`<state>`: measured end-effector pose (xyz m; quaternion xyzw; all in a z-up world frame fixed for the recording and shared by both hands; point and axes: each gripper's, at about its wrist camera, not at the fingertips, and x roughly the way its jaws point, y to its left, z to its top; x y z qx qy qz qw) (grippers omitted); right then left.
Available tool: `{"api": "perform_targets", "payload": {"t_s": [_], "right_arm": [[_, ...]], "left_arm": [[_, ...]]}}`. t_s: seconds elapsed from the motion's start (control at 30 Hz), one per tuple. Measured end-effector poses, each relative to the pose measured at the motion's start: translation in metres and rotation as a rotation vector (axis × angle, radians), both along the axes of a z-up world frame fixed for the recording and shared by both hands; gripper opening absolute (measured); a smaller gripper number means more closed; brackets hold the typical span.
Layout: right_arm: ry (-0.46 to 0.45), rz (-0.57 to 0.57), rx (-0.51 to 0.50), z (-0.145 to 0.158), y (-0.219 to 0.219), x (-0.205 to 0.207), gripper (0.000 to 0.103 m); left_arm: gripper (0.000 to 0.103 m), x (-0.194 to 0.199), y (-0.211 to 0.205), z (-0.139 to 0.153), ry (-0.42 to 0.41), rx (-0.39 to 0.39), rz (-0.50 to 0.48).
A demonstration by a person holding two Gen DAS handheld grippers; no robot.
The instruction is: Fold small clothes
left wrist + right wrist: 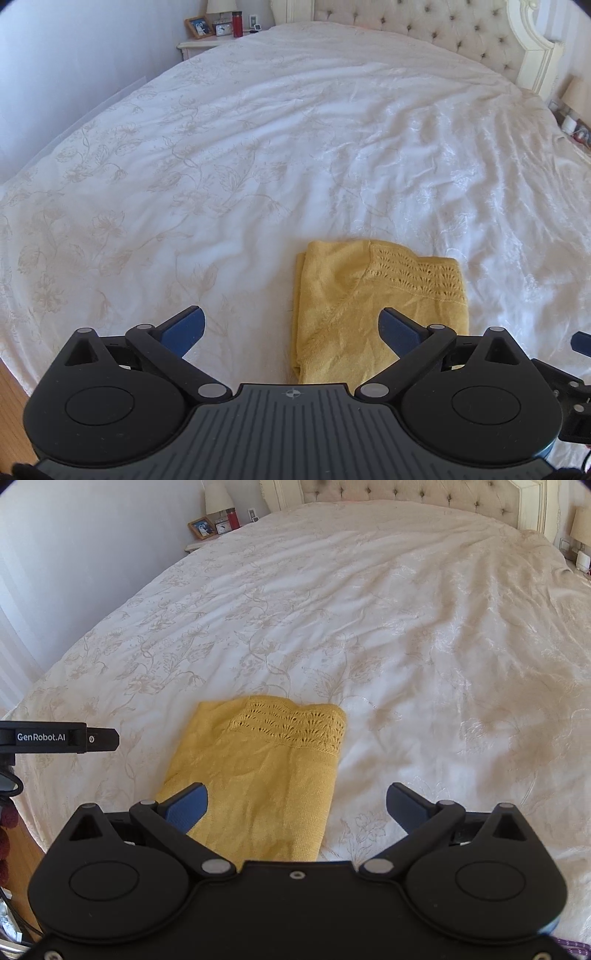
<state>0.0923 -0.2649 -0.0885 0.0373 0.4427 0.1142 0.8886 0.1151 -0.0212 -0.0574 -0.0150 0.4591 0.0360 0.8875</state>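
A wide bed w/ a white, floral-embroidered, wrinkled bedspread (pixel 258 155) fills nearly all of both views, backed by a cream button-tufted headboard (pixel 436 26) in a carved frame. At the far left corner stands a pale nightstand (pixel 195 46) carrying a wooden photo frame (pixel 199 26), a small clock, a red cylindrical bottle (pixel 236 24) and a lamp base; a 2nd lamp and some small items sit at the bed's far right side, too small to make out. The folded mustard-yellow knit garment (pixel 269 771) lies flat near the bed's front edge as a neat rectangle, its openwork lace band across the far end. The left gripper (pixel 291 328), black w/ blue pads, hangs above the cloth's left part, jaws spread wide, nothing between them, not touching the fabric. The right gripper (pixel 297 805), same build, is also spread wide and empty, above the garment's right edge: its left pad is over the cloth, its right pad over bare bedspread. Wood floor shows at lower left in both views.
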Motion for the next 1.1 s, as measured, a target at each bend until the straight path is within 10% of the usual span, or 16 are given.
{"api": "perform_targets", "payload": {"t_s": [0.5,1.1], "right_arm": [[-0.255,-0.067,-0.085,0.052,0.005,-0.013,0.102],[0.093,-0.039,-0.073,0.012,0.011,-0.002,0.102]], "left_arm": [[0.102,0.002,-0.024,0.046,-0.128,0.176,-0.011],[0.096,-0.007,-0.021,-0.018,0.162,0.073,-0.045]]}}
